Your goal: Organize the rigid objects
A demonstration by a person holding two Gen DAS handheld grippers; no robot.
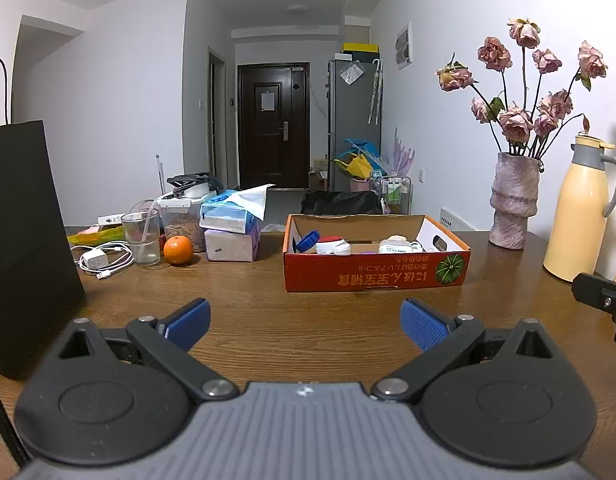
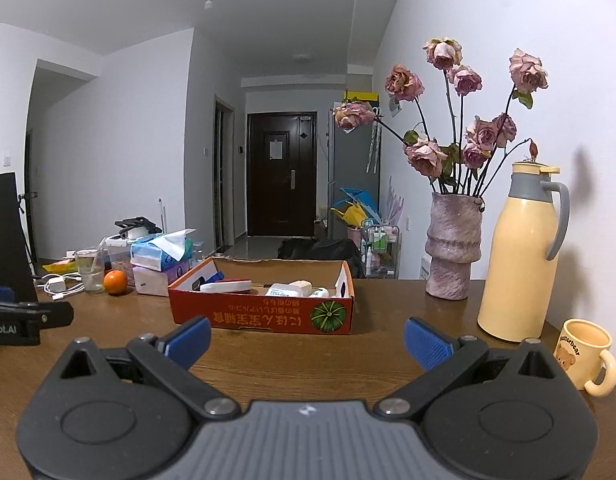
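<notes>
Several small things already lie in the cardboard box point(image 1: 375, 258), so I judge the sorting well along, perhaps near its end.

From the left wrist view, my left claw point(image 1: 306, 322) hangs low over the bare bench point(image 1: 308, 320) with its blue pads spread wide and nothing between them. The box stands straight ahead, well apart from the claw. Inside it I make out a blue cap point(image 1: 308, 240), a red-and-white piece point(image 1: 332, 245) and a pale bottle point(image 1: 395, 245); what else lies deeper I cannot tell. Left of the box sit an orange point(image 1: 178, 250), a glass point(image 1: 142, 238), a charger with cable point(image 1: 102, 260) and stacked tissue packs point(image 1: 232, 232). Whether any of these belongs to the job I cannot say.

From the right wrist view, my right claw point(image 2: 308, 340) is likewise spread and empty, just short of the box's printed front wall point(image 2: 264, 314). To the right stand a vase of dried roses point(image 2: 451, 252), a yellow jug point(image 2: 515, 256) and a bear mug point(image 2: 585, 354), all outside the box. No loose small item lies on the open wood near either claw, so what remains, as I read it, is at most the orange or charger cluster on the far left.
</notes>
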